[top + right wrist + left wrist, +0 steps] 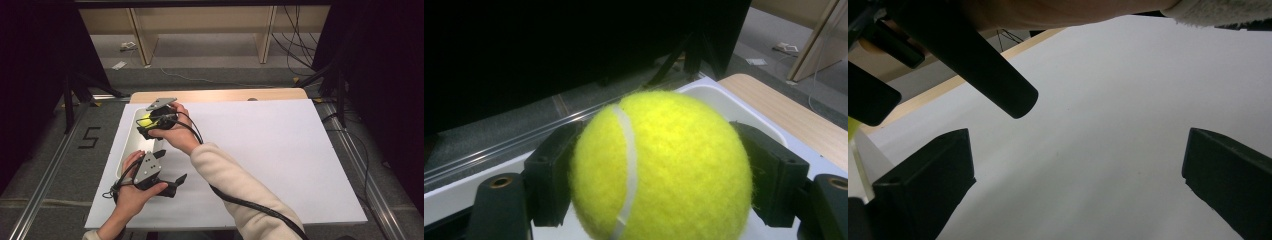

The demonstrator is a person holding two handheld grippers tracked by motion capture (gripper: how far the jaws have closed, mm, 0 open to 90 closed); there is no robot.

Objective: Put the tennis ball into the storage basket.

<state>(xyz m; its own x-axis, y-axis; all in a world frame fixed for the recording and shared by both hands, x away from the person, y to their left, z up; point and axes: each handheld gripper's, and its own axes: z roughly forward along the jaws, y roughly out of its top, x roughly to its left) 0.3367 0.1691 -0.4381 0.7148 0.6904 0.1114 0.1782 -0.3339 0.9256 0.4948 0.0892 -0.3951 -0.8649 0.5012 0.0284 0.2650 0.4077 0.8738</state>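
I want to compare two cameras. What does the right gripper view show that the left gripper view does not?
Right gripper view alone: a tennis ball clamped between the right hand-held gripper's jaws, above a white tray. Left gripper view alone: the left hand-held gripper's jaws wide apart, nothing between them, over white board. Both: the wooden table edge.

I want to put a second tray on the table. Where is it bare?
The white sheet is bare right of the sleeve, out to its right and far edges. The left is crowded: tray, both grippers, left and right, and the ball.
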